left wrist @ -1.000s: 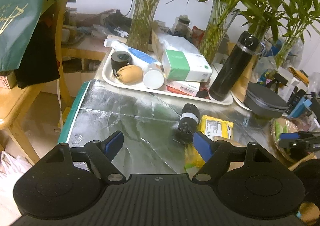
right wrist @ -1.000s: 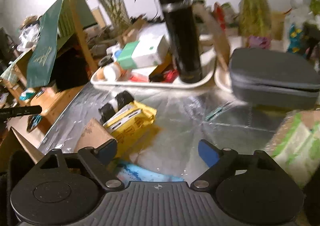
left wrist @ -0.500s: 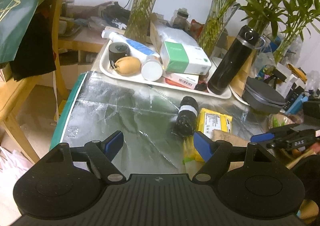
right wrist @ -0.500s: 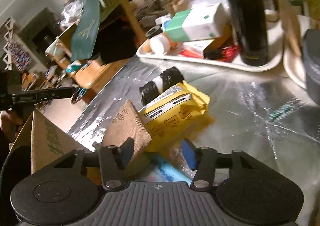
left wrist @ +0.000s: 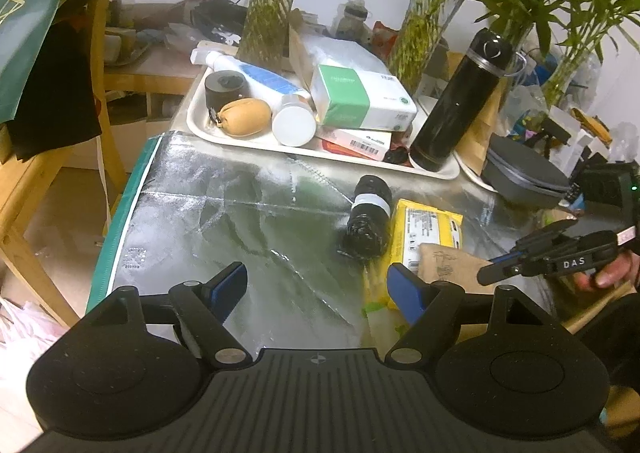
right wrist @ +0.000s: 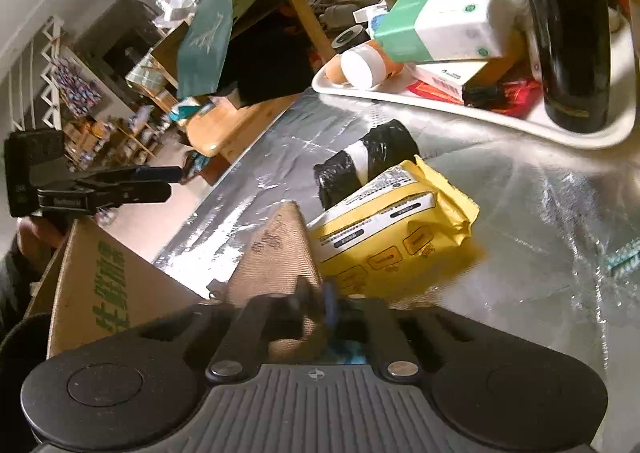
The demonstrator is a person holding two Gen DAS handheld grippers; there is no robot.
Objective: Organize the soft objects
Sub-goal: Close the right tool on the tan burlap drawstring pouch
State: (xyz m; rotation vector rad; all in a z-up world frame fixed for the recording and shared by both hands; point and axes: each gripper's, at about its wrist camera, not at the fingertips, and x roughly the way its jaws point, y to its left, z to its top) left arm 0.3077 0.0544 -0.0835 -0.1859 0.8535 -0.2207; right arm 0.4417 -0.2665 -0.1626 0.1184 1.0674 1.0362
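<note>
brown pouch (right wrist: 280,253), ribbed fabric with a small dark print, sits at the near edge of the silver foil mat (left wrist: 224,221), leaning against the yellow pack (right wrist: 396,229). right gripper (right wrist: 316,303) has its blue-padded fingers pressed together on the pouch's lower edge; motion blur at the tips makes the exact bite uncertain, though it appears to be a pinch on the fabric. in the left wrist view the same gripper (left wrist: 500,267) reaches in from the right side onto the pouch (left wrist: 448,265).

left gripper (left wrist: 316,287) is held above the mat with its fingers spread wide and nothing between them.

yellow pack (left wrist: 428,229) lies flat on the mat, touching the black roll (left wrist: 368,217), a black roll with a white band lying just beside it on its left. a blue item shows under the right gripper, mostly hidden.

white tray (left wrist: 200,125) stands behind the mat, carrying a green-and-white box (left wrist: 360,97), a tan pouch (left wrist: 244,117), a white-capped jar (left wrist: 294,125) on its side and an upright black flask (left wrist: 460,101). a grey case (left wrist: 524,177) rests right of the tray. a cardboard box (right wrist: 100,285) with green lettering stands at the near left in the right wrist view.
</note>
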